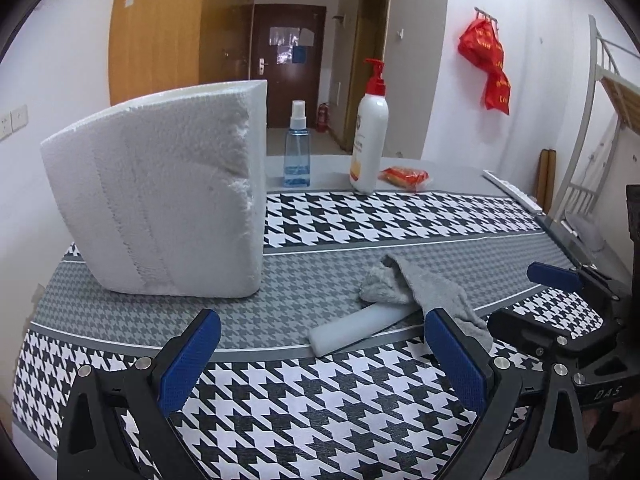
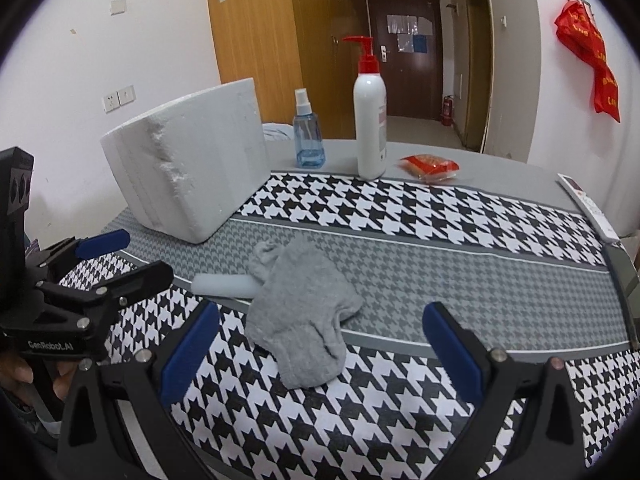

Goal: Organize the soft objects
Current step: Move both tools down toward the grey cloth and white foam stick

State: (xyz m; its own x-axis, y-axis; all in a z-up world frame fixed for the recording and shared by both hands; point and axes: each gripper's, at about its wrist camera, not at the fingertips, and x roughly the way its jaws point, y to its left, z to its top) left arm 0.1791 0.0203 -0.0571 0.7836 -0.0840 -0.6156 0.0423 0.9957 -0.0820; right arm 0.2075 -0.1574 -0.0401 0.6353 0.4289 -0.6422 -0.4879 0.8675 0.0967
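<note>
Approach step, nothing grasped. Left gripper [image 1: 320,352] and right gripper [image 2: 320,344]: fingers wide apart, empty. Grey sock [image 2: 304,320] lies on desk [image 2: 440,280], overlapping white foam bar [image 2: 224,285]. Next: right closes on sock.

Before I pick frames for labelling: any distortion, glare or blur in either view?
Left wrist view: strong fisheye bending, dark corner vignette, the foam box bulges; the grey sock stays sharp. Right wrist view: same curvature and vignette, even indoor light, no harsh glare, the sock in focus.
</note>
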